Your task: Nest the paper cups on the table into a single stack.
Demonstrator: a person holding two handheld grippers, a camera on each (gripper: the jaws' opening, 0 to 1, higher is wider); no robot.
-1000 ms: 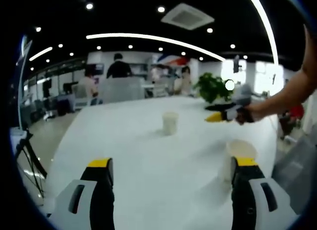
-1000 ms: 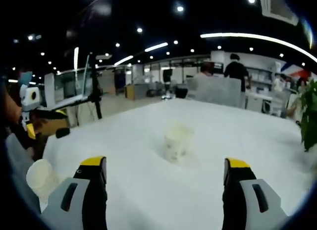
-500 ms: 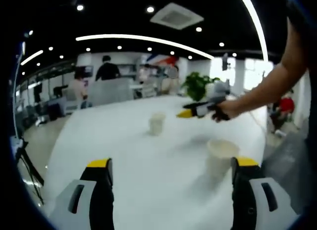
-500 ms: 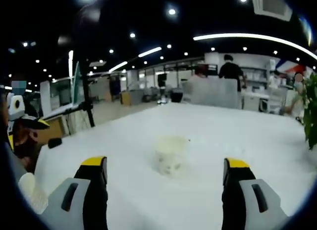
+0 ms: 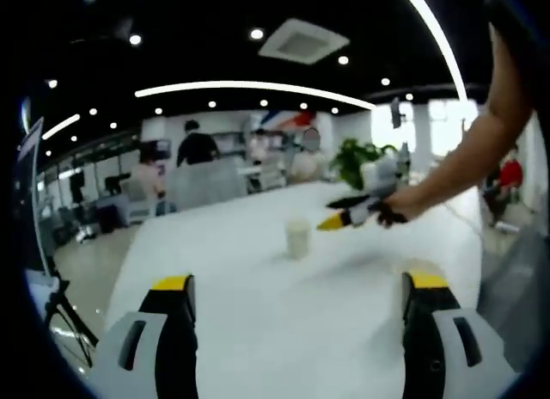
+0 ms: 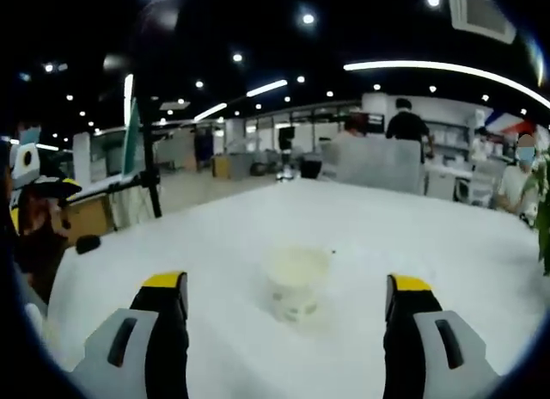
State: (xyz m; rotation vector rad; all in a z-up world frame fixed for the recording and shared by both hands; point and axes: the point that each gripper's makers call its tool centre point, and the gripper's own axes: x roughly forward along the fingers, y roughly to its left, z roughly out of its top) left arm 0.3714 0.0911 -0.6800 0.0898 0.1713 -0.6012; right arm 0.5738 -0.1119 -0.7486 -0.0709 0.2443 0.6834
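Observation:
A pale paper cup (image 5: 297, 238) stands upright mid-table on the white table (image 5: 258, 313) in the left gripper view. My right gripper (image 5: 337, 211), held by a hand (image 5: 391, 211), hovers just right of that cup. My left gripper (image 5: 298, 282) is open, with bare table between its jaws. In the right gripper view the same sort of cup (image 6: 295, 283) stands upright, close ahead and between the jaws of my open right gripper (image 6: 285, 282), not touched. The left gripper (image 6: 30, 188) shows at the far left edge.
A green plant (image 5: 361, 158) stands at the table's far right side. Several people and desks fill the office beyond the far edge. A dark tripod pole (image 6: 150, 158) rises past the table's left side. A person's forearm (image 5: 481, 150) reaches in from the right.
My right gripper has closed in on the cup, which now looks larger and nearer between its jaws. The near cup by my left gripper's right jaw has slipped out of sight as that view shifted.

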